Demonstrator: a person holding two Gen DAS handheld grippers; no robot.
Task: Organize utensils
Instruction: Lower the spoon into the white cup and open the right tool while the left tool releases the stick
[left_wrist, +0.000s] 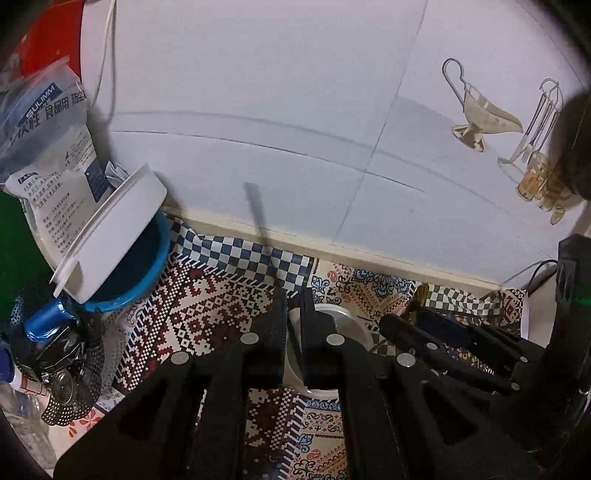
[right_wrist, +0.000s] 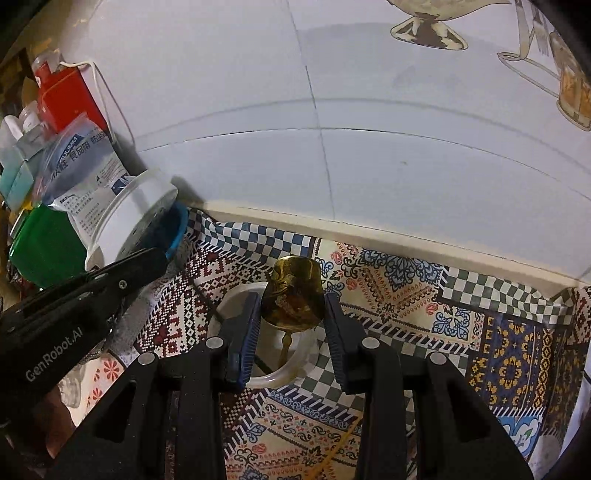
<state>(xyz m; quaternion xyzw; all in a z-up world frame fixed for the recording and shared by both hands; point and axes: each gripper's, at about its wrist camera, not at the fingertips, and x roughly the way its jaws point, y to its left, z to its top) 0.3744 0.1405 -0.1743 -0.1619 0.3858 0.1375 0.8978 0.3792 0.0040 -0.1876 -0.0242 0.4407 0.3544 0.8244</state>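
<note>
The left gripper (left_wrist: 293, 295) is squeezed tight on a thin dark utensil (left_wrist: 258, 218) that sticks up in the middle of the left view. The right gripper (right_wrist: 291, 310) pinches a gold spoon (right_wrist: 293, 295) by its bowl, in the middle of the right view. Both hang over a clear round cup (right_wrist: 266, 376) on the patterned tablecloth (right_wrist: 480, 332). A white tub (left_wrist: 110, 236) leans in a blue bowl (left_wrist: 147, 273) at the left.

Gold spoon (right_wrist: 293, 295) between right claw (right_wrist: 290, 325) pads, above clear cup (right_wrist: 269, 376).
</note>
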